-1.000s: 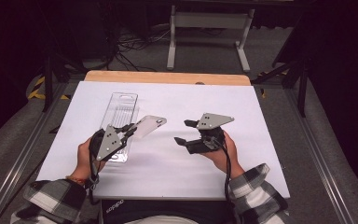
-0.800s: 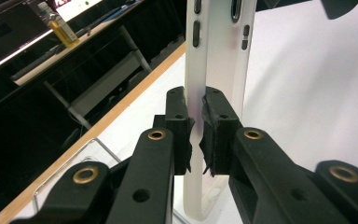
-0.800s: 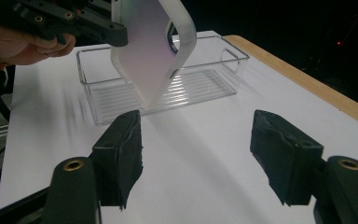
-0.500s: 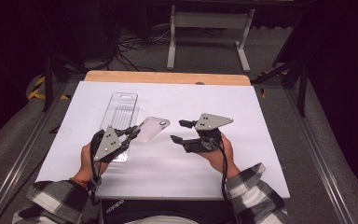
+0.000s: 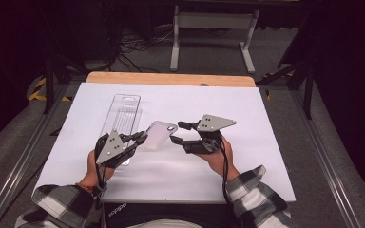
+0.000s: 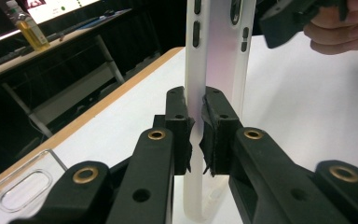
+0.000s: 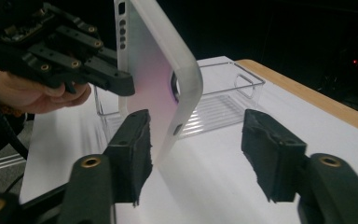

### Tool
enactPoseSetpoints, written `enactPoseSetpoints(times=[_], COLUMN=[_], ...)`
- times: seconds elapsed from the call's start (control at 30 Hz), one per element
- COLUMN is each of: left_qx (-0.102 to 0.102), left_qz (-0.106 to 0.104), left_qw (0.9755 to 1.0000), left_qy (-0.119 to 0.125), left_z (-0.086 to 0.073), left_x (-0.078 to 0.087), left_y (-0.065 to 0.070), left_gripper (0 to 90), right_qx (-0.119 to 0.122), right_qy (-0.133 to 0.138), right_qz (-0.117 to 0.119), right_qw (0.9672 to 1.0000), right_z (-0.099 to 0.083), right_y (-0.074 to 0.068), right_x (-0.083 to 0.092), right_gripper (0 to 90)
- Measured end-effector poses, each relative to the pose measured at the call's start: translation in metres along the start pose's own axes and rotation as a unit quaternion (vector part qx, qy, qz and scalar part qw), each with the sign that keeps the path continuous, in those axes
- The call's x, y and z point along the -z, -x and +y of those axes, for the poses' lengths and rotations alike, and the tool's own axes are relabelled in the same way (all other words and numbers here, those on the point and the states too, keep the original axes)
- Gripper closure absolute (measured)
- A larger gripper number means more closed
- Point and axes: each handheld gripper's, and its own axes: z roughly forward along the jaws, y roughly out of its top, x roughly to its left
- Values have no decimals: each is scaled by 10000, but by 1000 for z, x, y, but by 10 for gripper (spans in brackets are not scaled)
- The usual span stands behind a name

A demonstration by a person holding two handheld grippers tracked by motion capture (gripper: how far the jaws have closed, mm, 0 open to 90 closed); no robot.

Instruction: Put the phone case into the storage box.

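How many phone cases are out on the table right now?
1. The frosted translucent plastic phone case is held above the white table, clamped in the left tool, beside the clear plastic packaging tray. None seems hidden.

Phone case cut off by the top edge in the left gripper view, lower end hidden behind the left claw. Top corner likewise cropped in the right gripper view, near edge partly masked by one pad of the right claw. Clear plastic package partly covered in the high view, near end hidden under the left claw.
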Motion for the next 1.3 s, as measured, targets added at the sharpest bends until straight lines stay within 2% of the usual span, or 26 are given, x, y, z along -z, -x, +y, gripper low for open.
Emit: enactPoseSetpoints(times=[0.17, 0.37, 0.7, 0.77, 0.9, 1.1, 1.17, 1.2, 1.27, 1.3], left_qx=[84, 387, 603, 545, 566, 447, 352, 256, 196, 170], left_qz=[-22, -56, -170, -171, -162, -154, -127, -96, -130, -135], left_qw=[10000, 9992, 9980, 9984, 9983, 9987, 9991, 9993, 9991, 9991], left_qy=[22, 95, 84, 40, 5, -176, -210, -256, -343, -356], left_z=[-1, -4, -7, -7, -7, -8, -8, -8, -9, -9], left_x=[-1, -4, -7, -8, -10, -14, -16, -17, -19, -20], left_y=[1, 0, 1, 1, 2, 6, 8, 10, 13, 13], left_gripper=[823, 823, 822, 822, 820, 807, 795, 785, 698, 683], right_qx=[-25, -63, -213, -221, -291, -172, -129, -93, 34, 118], right_qy=[146, 429, 597, 653, 686, 660, 638, 604, 521, 491], right_qz=[-12, -7, 144, 170, 178, 97, 45, 17, -91, -123], right_qw=[9999, 9991, 9979, 9975, 9971, 9976, 9979, 9981, 9986, 9986], right_z=[1, 1, 1, 1, 2, 3, 4, 4, 5, 6], right_y=[0, 1, 3, 4, 4, 0, 0, -1, -3, -4], right_x=[1, 6, 7, 8, 7, 7, 7, 8, 8, 9], right_gripper=[510, 599, 783, 794, 796, 806, 809, 810, 812, 813])
